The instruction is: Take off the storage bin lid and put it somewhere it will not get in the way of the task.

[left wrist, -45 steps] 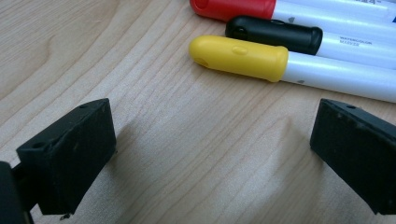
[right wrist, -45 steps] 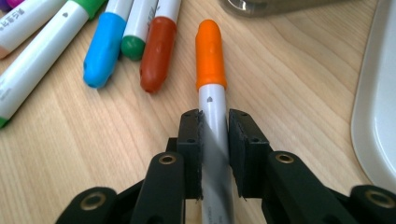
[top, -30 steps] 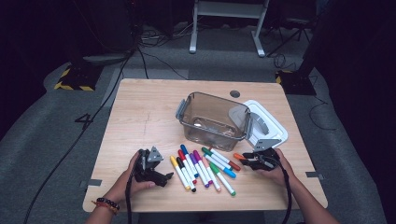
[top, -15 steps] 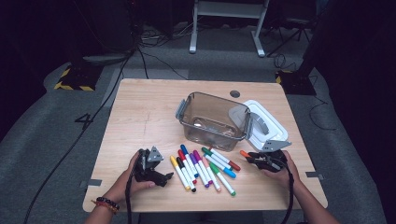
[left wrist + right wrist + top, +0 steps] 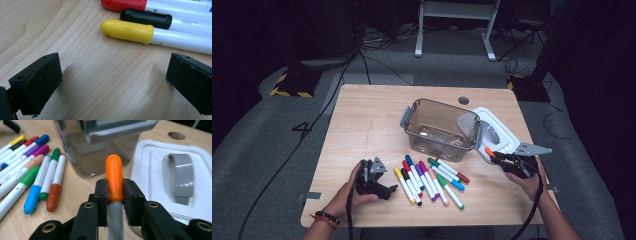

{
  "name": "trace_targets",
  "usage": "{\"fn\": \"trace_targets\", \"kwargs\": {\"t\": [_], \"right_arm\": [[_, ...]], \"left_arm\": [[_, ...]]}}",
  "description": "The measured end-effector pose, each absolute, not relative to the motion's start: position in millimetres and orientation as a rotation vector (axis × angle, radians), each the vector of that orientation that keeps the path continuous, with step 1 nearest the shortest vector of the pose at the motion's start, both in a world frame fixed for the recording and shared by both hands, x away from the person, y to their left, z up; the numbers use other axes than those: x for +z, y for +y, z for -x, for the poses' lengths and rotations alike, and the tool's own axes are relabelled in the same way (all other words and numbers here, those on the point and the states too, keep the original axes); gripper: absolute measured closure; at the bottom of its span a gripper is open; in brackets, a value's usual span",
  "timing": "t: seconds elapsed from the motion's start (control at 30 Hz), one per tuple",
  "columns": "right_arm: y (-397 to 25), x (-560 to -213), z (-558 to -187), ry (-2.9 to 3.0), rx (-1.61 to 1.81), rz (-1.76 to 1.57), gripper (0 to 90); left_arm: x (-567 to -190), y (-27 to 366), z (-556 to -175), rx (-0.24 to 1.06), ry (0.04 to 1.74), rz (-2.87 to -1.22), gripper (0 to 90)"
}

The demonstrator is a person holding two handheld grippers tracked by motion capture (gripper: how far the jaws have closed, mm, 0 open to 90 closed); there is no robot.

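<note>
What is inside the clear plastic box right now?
No markers show through the clear box; its far corners are too dim to judge. The orange marker is clamped in the right gripper, outside it, beside the white lid.

The wooden tabletop [image 5: 367, 120] carries a clear plastic bin [image 5: 439, 129]. A white lid [image 5: 497, 132] lies beside it. Capped markers [image 5: 427, 180] lie in a row near the front edge.

Dim room w/ grey floor [image 5: 272, 165], black cables [image 5: 377, 62], white stand legs [image 5: 452, 20], light wood table [image 5: 362, 120].
</note>
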State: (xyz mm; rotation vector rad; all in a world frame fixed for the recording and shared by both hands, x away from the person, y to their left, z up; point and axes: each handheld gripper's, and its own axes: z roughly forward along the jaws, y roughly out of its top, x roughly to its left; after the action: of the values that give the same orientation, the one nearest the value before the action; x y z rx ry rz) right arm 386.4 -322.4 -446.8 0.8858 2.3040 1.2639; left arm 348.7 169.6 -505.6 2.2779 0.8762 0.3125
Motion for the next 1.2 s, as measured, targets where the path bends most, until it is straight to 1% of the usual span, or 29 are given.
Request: {"fn": "trace_targets", "kwargs": {"t": [0.43,0.6,0.73,0.77,0.8,0.83,0.87,0.9,1.0,1.2], "right_arm": [[-342.0,-420.7,-386.6,2.157,1.331,-0.91,74.7],[-348.3,-401.5,-387.1,2.088,1.385,-0.891,74.7],[-351.9,-379.7,-390.2,2.056,1.399,-0.86,74.7],[-351.9,-379.7,-390.2,2.056,1.399,-0.86,74.7],[-350.7,-371.0,-392.5,2.054,1.402,-0.837,74.7],[-350.7,-371.0,-392.5,2.054,1.402,-0.837,74.7],[-348.0,-362.5,-394.8,2.05,1.413,-0.819,74.7],[-348.0,-362.5,-394.8,2.05,1.413,-0.819,74.7],[-338.4,-346.4,-399.8,2.044,1.418,-0.784,74.7],[-321.2,-329.1,-406.1,2.058,1.406,-0.731,74.8]], "left_arm": [[-505.5,169.6,-348.5,0.315,0.878,-2.278,0.5],[-505.6,169.5,-348.4,0.315,0.88,-2.277,0.5],[-505.6,169.6,-348.5,0.315,0.878,-2.276,0.5],[-505.6,169.6,-348.5,0.315,0.878,-2.276,0.5],[-505.7,169.5,-348.5,0.315,0.88,-2.275,0.5],[-505.7,169.5,-348.5,0.315,0.88,-2.275,0.5],[-505.7,169.6,-348.6,0.314,0.878,-2.276,0.5],[-505.7,169.6,-348.6,0.314,0.878,-2.276,0.5],[-505.7,169.6,-348.6,0.315,0.878,-2.276,0.5],[-505.6,169.6,-348.5,0.315,0.878,-2.277,0.5]]}}
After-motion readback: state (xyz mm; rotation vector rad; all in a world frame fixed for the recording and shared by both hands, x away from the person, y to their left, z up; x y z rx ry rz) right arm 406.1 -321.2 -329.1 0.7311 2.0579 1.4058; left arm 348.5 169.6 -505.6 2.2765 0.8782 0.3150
